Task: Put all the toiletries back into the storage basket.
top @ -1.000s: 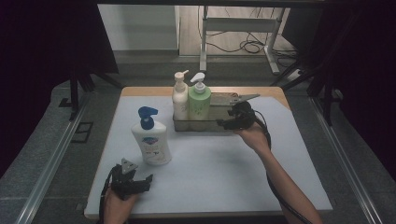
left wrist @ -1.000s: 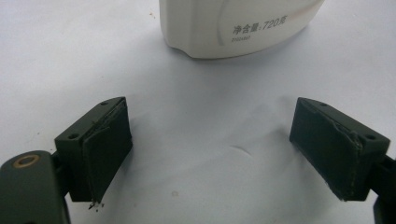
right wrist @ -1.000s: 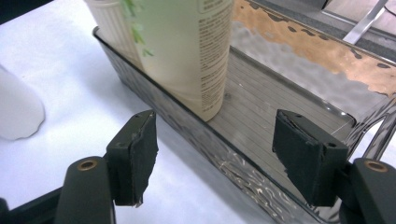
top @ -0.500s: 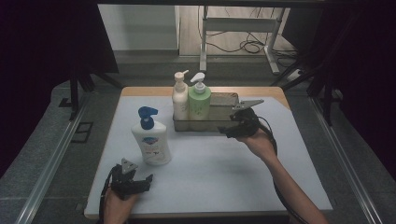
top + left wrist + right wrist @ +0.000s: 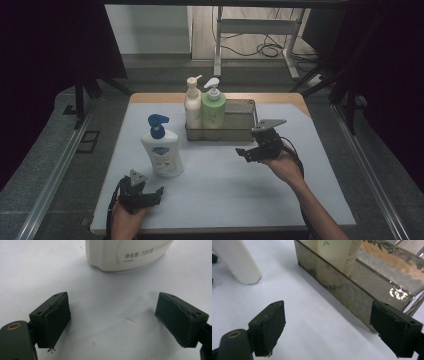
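Note:
A white bottle with a blue pump (image 5: 161, 150) stands on the white table, left of centre. A cream pump bottle (image 5: 192, 107) and a green pump bottle (image 5: 213, 107) stand in the left end of a metal tray (image 5: 240, 131). My right gripper (image 5: 243, 154) hovers just in front of the tray's right half. Its jaws have just been opening and stand open with nothing between them (image 5: 327, 317); the tray wall (image 5: 342, 290) lies ahead. My left gripper (image 5: 158, 196) rests open near the front edge, facing the white bottle's base (image 5: 125, 255).
The tray's right half holds nothing. Bare white tabletop (image 5: 225, 190) stretches between the two grippers. Beyond the table's far edge are a grey floor, a metal stand (image 5: 255, 30) and cables.
My right gripper has drawn back from the tray toward the near side, and its jaws have spread wider. The left gripper and the bottles have not moved.

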Motion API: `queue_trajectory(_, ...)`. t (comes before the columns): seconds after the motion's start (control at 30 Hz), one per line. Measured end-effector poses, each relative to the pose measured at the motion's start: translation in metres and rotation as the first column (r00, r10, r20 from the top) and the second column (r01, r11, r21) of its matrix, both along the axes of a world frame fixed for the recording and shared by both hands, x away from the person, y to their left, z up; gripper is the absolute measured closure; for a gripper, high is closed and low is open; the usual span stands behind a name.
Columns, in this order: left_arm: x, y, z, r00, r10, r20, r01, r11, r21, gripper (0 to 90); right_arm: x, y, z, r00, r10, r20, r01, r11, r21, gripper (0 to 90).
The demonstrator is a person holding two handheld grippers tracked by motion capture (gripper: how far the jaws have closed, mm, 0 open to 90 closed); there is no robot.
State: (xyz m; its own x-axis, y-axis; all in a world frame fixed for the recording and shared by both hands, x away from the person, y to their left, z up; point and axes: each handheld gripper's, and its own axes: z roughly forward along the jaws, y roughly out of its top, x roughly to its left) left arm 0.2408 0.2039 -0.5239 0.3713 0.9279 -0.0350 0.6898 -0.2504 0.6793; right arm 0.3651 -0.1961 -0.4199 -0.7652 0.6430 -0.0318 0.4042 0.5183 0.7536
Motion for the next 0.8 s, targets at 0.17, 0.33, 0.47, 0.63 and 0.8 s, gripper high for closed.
queue_trajectory(0.17,0.0,0.0,0.0,1.0,0.0,0.0,0.0,1.0,0.0,12.3,-0.011,-0.006,-0.005,1.0,-0.008,0.005,0.008,0.9999,-0.007,5.2)
queue_trajectory(0.33,0.0,0.0,0.0,1.0,0.001,0.0,-0.001,1.0,0.0,12.3,-0.023,-0.013,-0.01,0.9999,-0.013,0.011,0.013,0.9998,-0.013,2.7)
queue_trajectory(0.47,0.0,0.0,0.0,1.0,0.0,-0.001,0.0,1.0,0.002,12.3,-0.032,-0.019,-0.016,0.9996,-0.023,0.018,0.024,0.9996,-0.013,2.3)
queue_trajectory(0.63,0.001,0.0,0.001,1.0,-0.005,-0.006,0.005,1.0,0.004,12.4,-0.043,-0.029,-0.027,0.9989,-0.045,0.016,0.045,0.9989,-0.014,2.2)
queue_trajectory(0.8,0.002,0.0,0.002,1.0,0.0,-0.008,0.0,1.0,0.003,12.6,-0.054,-0.04,-0.037,0.9975,-0.07,0.013,0.07,0.9975,0.01,2.3)
